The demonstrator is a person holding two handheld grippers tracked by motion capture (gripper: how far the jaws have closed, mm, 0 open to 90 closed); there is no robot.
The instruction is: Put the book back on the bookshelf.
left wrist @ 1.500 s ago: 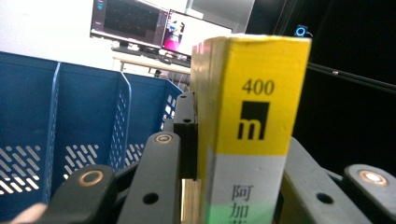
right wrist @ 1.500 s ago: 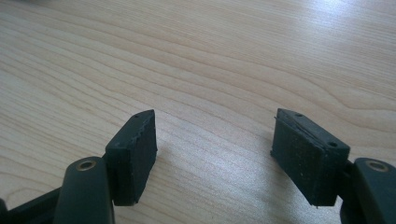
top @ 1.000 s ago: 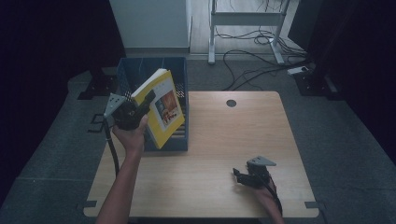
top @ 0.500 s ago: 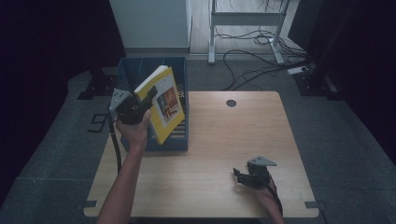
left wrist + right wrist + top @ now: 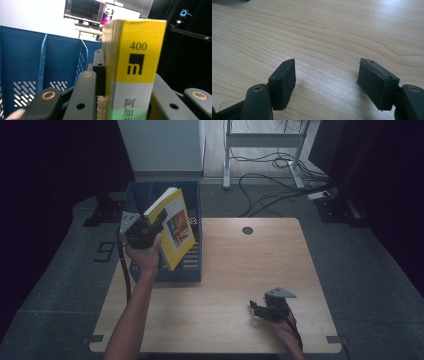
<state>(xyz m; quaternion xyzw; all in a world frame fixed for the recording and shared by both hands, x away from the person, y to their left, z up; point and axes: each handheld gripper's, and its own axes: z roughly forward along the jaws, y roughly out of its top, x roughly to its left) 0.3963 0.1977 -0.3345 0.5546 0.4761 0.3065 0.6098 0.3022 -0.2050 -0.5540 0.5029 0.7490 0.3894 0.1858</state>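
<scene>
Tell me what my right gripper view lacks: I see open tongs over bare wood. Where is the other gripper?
Observer: The left gripper is raised over a blue file bin at the table's left edge.
Operator: Holding anything?
Observer: A yellow book, clamped at its spine.
Operator: Is the book in the bin?
Observer: It tilts above the bin; how deep its lower corner sits, I cannot tell.
Operator: And my gripper?
Observer: The right gripper sits low at the table's near right.

The yellow book's spine [image 5: 135, 70] bears "400" at upper centre, a black square with "m" below, then the characters "阿加". A large "9" [image 5: 104, 252] marks the floor at left.
</scene>
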